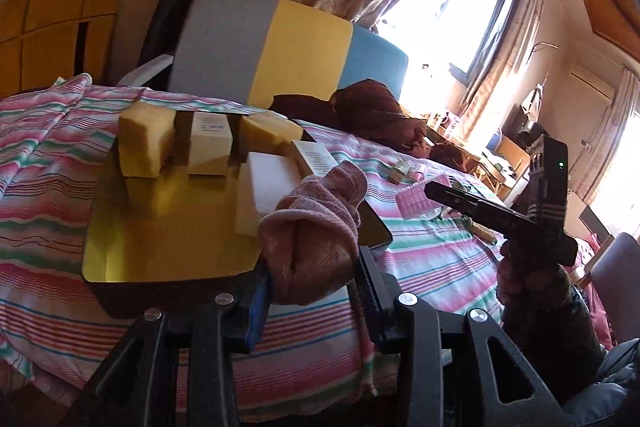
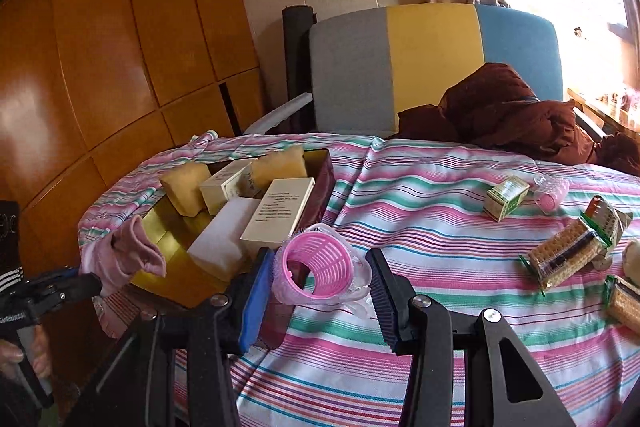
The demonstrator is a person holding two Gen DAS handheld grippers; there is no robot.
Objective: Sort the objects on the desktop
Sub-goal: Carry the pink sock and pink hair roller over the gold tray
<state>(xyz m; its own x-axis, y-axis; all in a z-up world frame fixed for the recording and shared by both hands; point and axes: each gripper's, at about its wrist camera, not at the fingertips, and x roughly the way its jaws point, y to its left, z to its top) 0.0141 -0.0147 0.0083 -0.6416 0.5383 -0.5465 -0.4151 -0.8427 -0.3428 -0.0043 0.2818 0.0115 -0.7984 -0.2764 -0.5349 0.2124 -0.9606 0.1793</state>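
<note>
My left gripper is shut on a bunched pink cloth, holding it over the near right rim of a dark box with a gold lining. Inside the box are two yellow sponges, a cream carton, a white foam block and a white printed carton. My right gripper is shut on a pink hair roller in clear wrap, just right of the box. The right wrist view shows the left gripper and its cloth at the box's near left.
On the striped bedsheet to the right lie a small green-and-white carton, another wrapped pink roller and two cracker packs. A brown blanket sits against the grey, yellow and blue headboard. A wooden wardrobe stands at left.
</note>
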